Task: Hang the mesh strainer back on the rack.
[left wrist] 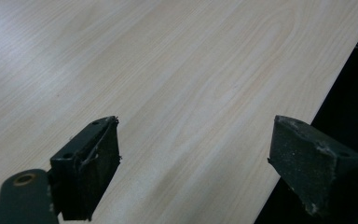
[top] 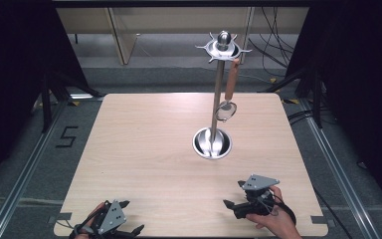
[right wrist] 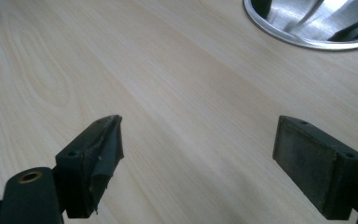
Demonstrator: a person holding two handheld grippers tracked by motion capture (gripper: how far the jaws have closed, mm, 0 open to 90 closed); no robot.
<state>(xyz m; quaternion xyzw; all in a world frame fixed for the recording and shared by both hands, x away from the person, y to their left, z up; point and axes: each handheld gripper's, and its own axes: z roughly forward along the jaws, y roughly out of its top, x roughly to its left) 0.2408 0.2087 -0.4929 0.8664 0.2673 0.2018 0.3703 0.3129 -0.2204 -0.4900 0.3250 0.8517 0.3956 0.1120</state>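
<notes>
**Inspector:** Your left tool (top: pixel 129 219) sits low at the near left corner of the bench (top: pixel 144 149), held in your left hand (top: pixel 90 224). In the left gripper view its jaws stand wide apart with bare wood grain between them, and the bench edge runs just past the right-hand jaw. Confirm it carries nothing.

**Operator:** Confirmed. And the right one?

**Inspector:** Your right tool (top: pixel 234 194) rests near the near right edge, in your right hand (top: pixel 278 221), its grey three-cornered plate (top: pixel 261 182) on top. Its jaws also stand wide, nothing between them but bench surface.

**Operator:** Where is the stand from there?

**Inspector:** The metal stand (top: pixel 218 94) is ahead of your right tool and slightly to its left, well apart from the jaws. Its round steel base (top: pixel 212 143) rests on the bench; in the right gripper view the rim of that base (right wrist: pixel 307 28) shows beyond the jaws, toward the upper right. From your left tool it lies far ahead and well to the right.

**Operator:** And the hanging piece?

**Inspector:** A utensil with a brown handle (top: pixel 232 79) hangs from a hook on the stand's crown (top: pixel 223 48), just right of the pole. Its round metal head (top: pixel 226 111) hangs above the base, clear of both your tools. I cannot tell whether it is a strainer or a ladle.
</notes>
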